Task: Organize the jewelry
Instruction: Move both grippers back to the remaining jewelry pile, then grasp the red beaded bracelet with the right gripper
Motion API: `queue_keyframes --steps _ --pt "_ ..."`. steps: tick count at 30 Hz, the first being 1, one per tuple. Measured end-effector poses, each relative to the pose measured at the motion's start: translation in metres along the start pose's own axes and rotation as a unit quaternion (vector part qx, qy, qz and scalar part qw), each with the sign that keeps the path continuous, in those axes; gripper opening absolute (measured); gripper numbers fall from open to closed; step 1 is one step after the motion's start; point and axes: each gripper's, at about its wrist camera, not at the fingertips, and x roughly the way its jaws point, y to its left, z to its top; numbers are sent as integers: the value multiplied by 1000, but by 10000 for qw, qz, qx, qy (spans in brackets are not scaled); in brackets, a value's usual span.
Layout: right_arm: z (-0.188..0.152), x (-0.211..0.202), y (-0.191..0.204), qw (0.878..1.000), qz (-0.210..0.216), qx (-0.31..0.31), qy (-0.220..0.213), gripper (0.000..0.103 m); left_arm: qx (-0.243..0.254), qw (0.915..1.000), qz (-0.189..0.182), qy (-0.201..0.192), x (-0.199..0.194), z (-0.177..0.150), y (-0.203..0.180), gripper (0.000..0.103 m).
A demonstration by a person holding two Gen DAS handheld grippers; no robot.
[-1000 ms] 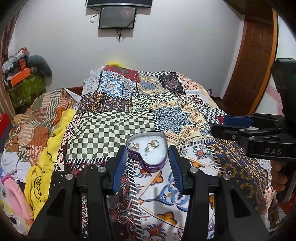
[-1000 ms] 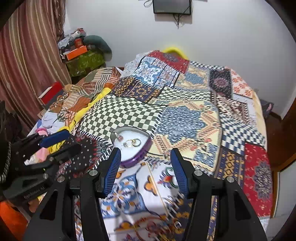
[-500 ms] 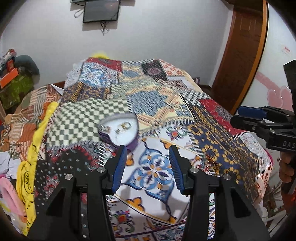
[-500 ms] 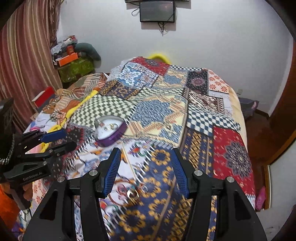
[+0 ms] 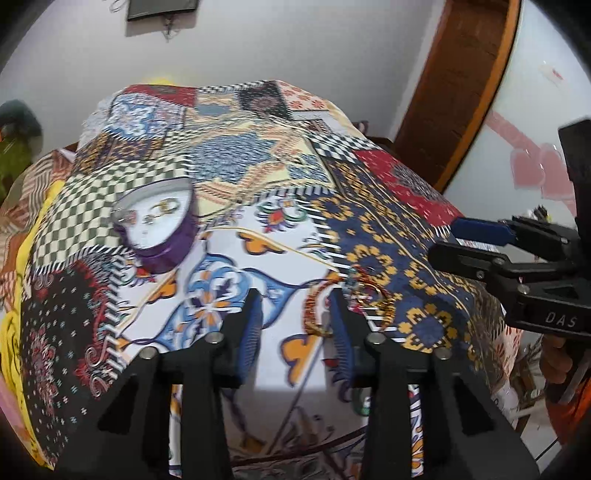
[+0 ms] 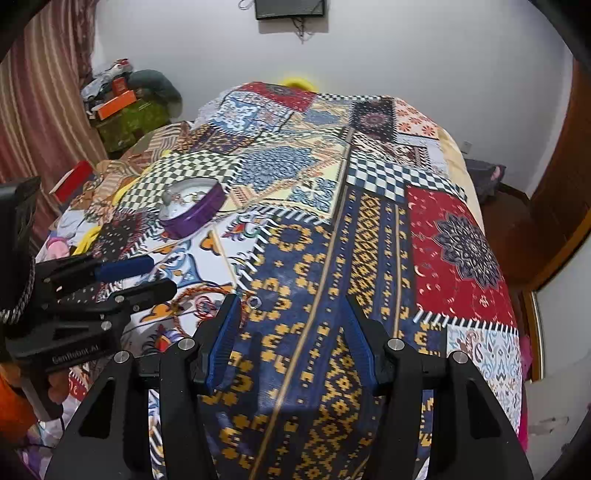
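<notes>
Left gripper (image 5: 295,317) open, jaws spread and empty, hovering low over the patchwork bedspread (image 5: 258,192) near the foot of the bed. Heart-shaped purple tray (image 5: 157,225) ahead and to the left of it, well apart from the fingertips, resting on the bedspread at the edge of the checkered patch; a few small rings and earrings (image 5: 162,208) lying inside on the white lining, blurred by motion. Beaded bangles (image 5: 369,299) in gold and red just ahead of the right finger of the left gripper, lying on the bedspread, close to the fingertip but contact not clear.

Right gripper (image 6: 291,332) also open, nothing between its blue pads (image 6: 225,332), held above the blue-and-gold patch of the bedspread. Small ring (image 6: 255,302) just ahead of its left finger, lying on the fabric. Purple tray (image 6: 195,208) far ahead and to the left. Left gripper (image 6: 147,277) visible at the left edge of the right wrist view, with the bangles (image 6: 201,306) below its tips.

Wall-mounted screen (image 6: 290,9) straight ahead on the far wall.
</notes>
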Motion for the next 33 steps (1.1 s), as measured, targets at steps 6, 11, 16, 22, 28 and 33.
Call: queue_keyframes --steps 6,11,16,22,28,33 --pt "-5 1 -6 9999 23 108 30 52 78 9998 95 128 17 -4 -7 9" --pt "-7 4 -5 10000 33 49 48 52 4 10000 17 81 15 -5 -3 7" --pt "-2 14 0 9998 193 -42 95 52 77 9999 -11 113 14 -6 -2 7" --pt "10 28 14 9985 435 -316 133 49 166 9998 124 21 2 -6 -1 29" --pt "19 48 27 9952 708 -557 394 27 -8 9998 171 -27 -3 -9 13 30" --pt "18 64 35 9918 809 -749 643 11 -144 9999 66 29 0 -12 21 30"
